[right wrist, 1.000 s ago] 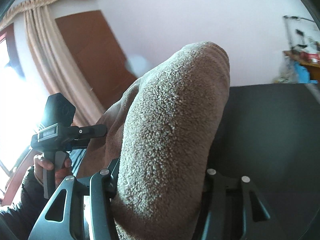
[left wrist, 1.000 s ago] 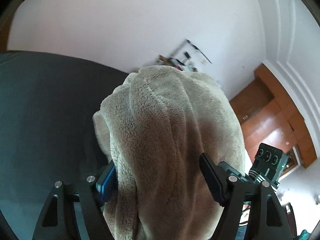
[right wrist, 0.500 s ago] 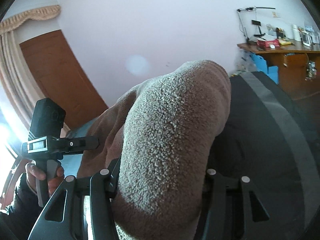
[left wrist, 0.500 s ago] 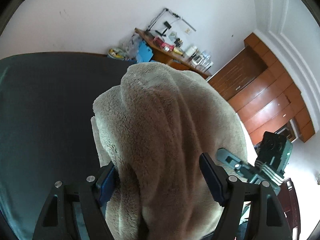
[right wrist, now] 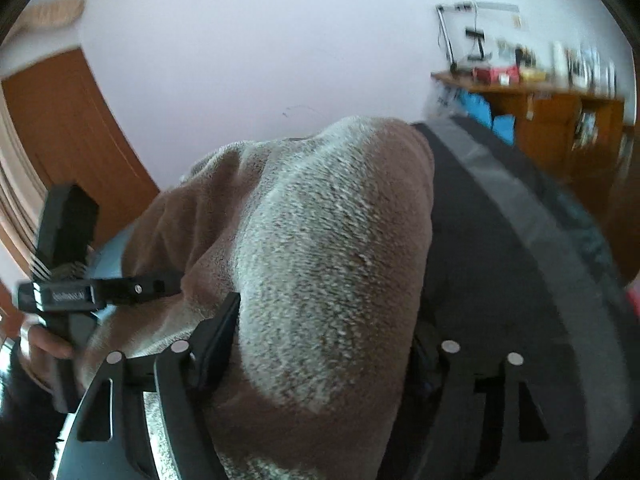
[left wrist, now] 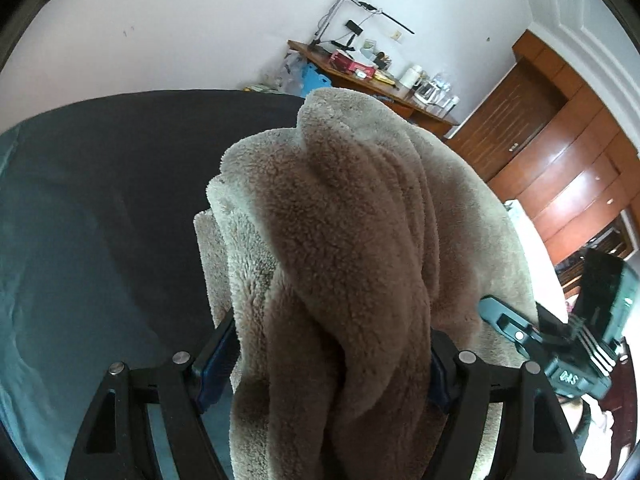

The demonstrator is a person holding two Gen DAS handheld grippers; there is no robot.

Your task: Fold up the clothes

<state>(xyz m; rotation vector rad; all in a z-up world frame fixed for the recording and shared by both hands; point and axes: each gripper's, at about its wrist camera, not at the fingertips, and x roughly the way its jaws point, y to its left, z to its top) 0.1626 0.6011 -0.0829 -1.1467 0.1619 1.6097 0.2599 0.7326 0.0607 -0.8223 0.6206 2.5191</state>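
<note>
A beige fleece garment hangs bunched over and between my left gripper's fingers. Both blue pads touch it, and the jaws are opening slightly. In the right wrist view the same fleece garment fills the gap of my right gripper. Its jaws are opening, its left finger stands at the cloth's edge, and its right finger is mostly hidden behind the fleece. Each view shows the other gripper beside the cloth: the right gripper and the left gripper, held by a hand.
A bed with a dark grey cover lies under and beyond the garment, and its edge runs to the right. A cluttered wooden desk stands at the far wall, a brown wardrobe to the right, a brown door on the left.
Both grippers swung across and dipped with the fleece, so the desk and more of the bed came into view. The right gripper's fingers have spread wider around the cloth.
</note>
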